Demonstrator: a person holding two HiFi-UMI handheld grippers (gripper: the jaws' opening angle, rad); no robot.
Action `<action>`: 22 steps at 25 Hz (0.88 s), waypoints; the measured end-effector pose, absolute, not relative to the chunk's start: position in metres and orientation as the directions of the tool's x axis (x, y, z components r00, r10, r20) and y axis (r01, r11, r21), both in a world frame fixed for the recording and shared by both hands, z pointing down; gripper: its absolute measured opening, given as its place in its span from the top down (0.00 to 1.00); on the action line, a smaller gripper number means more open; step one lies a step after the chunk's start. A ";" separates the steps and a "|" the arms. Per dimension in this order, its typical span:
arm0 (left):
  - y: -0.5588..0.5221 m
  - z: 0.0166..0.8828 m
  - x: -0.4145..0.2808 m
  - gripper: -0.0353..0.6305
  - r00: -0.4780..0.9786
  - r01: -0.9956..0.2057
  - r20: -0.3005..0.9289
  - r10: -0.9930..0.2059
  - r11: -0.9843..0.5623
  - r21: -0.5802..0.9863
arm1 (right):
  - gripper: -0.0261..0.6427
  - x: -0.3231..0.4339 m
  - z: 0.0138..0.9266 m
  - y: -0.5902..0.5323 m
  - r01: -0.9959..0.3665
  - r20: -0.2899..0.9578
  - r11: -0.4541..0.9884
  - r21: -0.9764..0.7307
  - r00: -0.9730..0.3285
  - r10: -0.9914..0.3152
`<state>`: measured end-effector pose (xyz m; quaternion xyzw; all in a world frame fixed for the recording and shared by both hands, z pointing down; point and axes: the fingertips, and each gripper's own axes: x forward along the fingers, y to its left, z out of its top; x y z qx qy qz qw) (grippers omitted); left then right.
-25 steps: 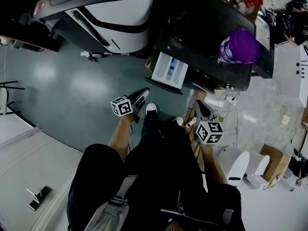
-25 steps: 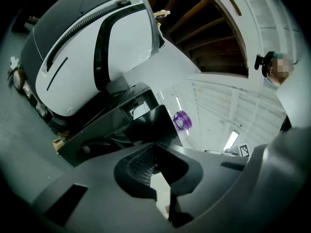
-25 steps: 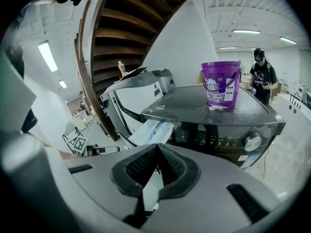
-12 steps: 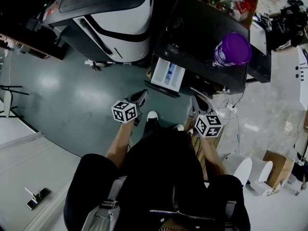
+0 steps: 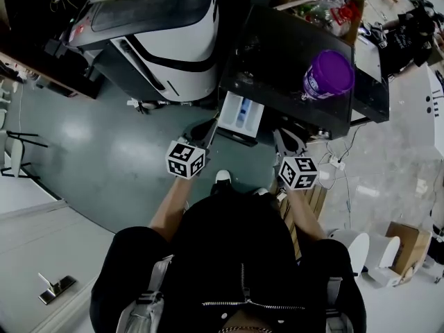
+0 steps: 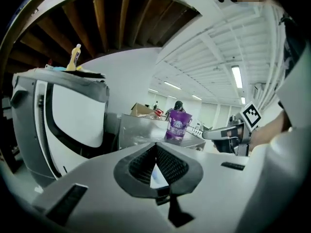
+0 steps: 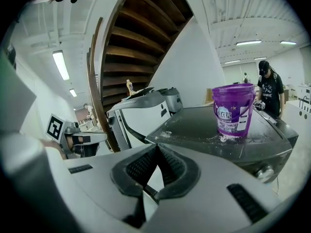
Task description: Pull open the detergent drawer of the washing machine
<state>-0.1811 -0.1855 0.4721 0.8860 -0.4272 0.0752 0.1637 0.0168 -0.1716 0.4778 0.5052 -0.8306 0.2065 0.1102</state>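
The washing machine (image 5: 291, 47) has a dark top, and its white detergent drawer (image 5: 241, 112) stands pulled out of the front, with a blue patch inside. My left gripper (image 5: 205, 128) is shut and empty, just left of the drawer's front corner. My right gripper (image 5: 285, 139) is also shut and empty, just right of the drawer and below the machine's front edge. In the left gripper view the jaws (image 6: 156, 145) meet at their tips; in the right gripper view the jaws (image 7: 156, 147) do the same. Neither gripper touches the drawer.
A purple bucket (image 5: 329, 73) stands on the washer's top and shows in both gripper views (image 6: 177, 124) (image 7: 234, 109). A white and black machine (image 5: 163, 26) stands to the left. A box of clutter (image 5: 326, 5) sits behind. A person (image 7: 268, 89) stands beyond the washer.
Both grippers have risen and come nearer the washer's front, on either side of the drawer. The left gripper's marker cube has rolled. The drawer stays pulled out throughout.
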 end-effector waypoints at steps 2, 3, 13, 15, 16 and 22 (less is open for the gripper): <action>-0.192 0.460 -0.180 0.92 0.618 -0.786 0.265 -0.740 -0.590 0.187 | 0.95 0.017 0.469 -0.177 -0.887 0.374 0.410 -0.212 -0.461 -0.805; -0.195 0.455 -0.180 0.92 0.613 -0.789 0.260 -0.746 -0.589 0.173 | 0.95 0.016 0.464 -0.179 -0.889 0.363 0.414 -0.198 -0.458 -0.811; -0.222 0.409 -0.187 0.92 0.579 -0.814 0.195 -0.791 -0.572 0.098 | 0.96 0.021 0.410 -0.198 -0.907 0.243 0.409 -0.096 -0.420 -0.874; -0.222 0.406 -0.184 0.92 0.586 -0.810 0.193 -0.787 -0.580 0.092 | 0.96 0.022 0.407 -0.197 -0.910 0.235 0.406 -0.090 -0.415 -0.879; -0.222 0.406 -0.184 0.92 0.589 -0.807 0.193 -0.785 -0.584 0.091 | 0.96 0.022 0.407 -0.196 -0.910 0.233 0.404 -0.089 -0.413 -0.880; -0.221 0.407 -0.181 0.91 0.592 -0.804 0.201 -0.781 -0.590 0.078 | 0.96 0.027 0.411 -0.189 -0.916 0.241 0.390 -0.094 -0.401 -0.884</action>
